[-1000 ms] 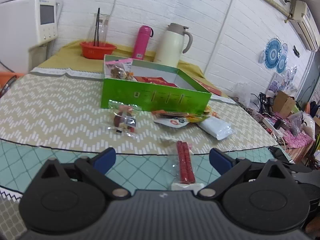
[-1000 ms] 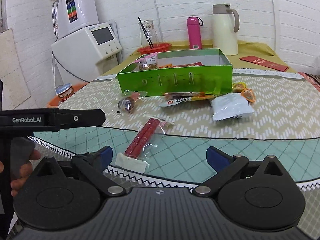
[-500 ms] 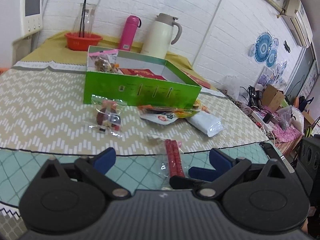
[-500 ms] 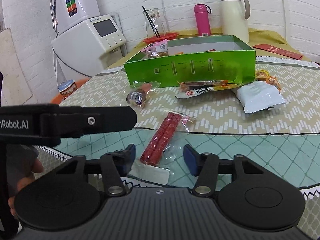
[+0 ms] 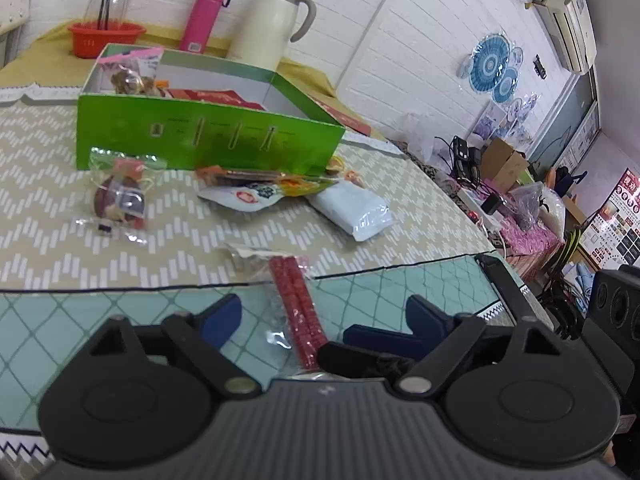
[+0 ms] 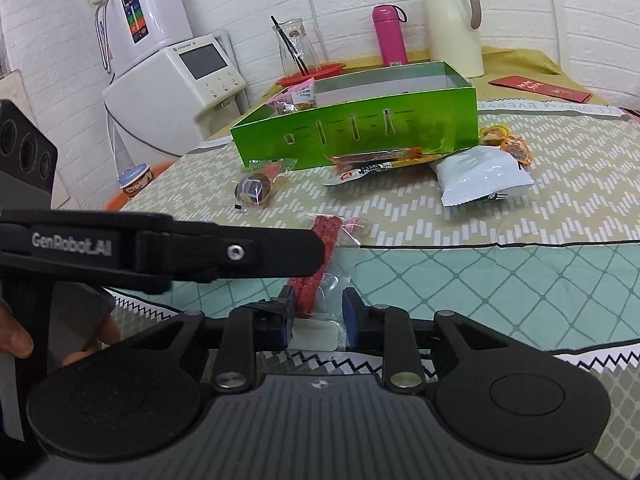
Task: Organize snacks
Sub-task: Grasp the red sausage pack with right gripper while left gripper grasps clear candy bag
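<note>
Pinching the near end of the clear packet of red sticks (image 6: 320,276), the right claw (image 6: 318,314) has its blue pads (image 6: 289,312) drawn in against the wrapper on both sides, low over the teal part of the surface (image 6: 500,280). The left claw (image 5: 320,318) hangs spread wide just beside it, its blue pads (image 5: 222,318) apart on either side of the same packet (image 5: 298,312) without touching it. Ahead of both claws lie a small wrapped brown snack (image 6: 253,192), a flat orange packet (image 6: 376,160) and a white pouch (image 6: 482,176). Just beyond those stands the open green box (image 6: 360,132), with a few packets inside at its left end.
</note>
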Available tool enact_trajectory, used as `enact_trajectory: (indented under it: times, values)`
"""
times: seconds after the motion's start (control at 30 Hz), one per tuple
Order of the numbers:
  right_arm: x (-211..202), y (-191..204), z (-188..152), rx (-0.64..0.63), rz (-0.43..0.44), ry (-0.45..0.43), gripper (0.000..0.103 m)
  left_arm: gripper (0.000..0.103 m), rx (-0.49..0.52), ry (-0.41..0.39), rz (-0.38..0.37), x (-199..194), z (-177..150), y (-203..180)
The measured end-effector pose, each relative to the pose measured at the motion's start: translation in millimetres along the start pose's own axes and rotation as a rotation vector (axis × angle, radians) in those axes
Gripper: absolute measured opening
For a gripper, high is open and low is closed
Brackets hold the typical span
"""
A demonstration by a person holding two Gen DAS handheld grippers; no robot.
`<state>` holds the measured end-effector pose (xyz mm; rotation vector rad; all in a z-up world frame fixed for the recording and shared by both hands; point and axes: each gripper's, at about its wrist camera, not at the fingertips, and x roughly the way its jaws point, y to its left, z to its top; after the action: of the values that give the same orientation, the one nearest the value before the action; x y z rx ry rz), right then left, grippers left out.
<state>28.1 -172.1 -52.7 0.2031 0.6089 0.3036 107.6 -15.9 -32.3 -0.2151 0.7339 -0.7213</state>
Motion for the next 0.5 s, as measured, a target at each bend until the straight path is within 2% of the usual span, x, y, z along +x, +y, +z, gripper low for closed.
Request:
enact_trajectory:
  times: [0.07,0.23,0.3,0.37,0.4,0.47,0.5]
  values:
    - [0,0,0,0.012,0.009,-0.002,0.054,0.071,-0.002,0.014,0.004,5,2,1]
    - [4,1,3,0.029,0.025,0.004,0.064,0.071,-0.023,0.012,0.014,4,6,7]
    - [9,1,4,0.045,0.034,0.009,0.077,0.071,-0.024,0.006,0.016,2,8,10]
    - [13,5,4,0.035,0.027,0.001,0.081,0.071,-0.024,0.005,0.019,1,9,12]
    - [16,8,4,0.015,0.011,-0.005,0.077,0.071,-0.025,0.007,0.018,1,10,13]
    - [20,10,5,-0.016,0.000,-0.014,0.057,0.071,-0.024,0.002,0.029,0,10,14]
    - [21,10,5,-0.020,0.002,-0.013,0.056,0.071,-0.022,-0.007,0.038,-2,12,15]
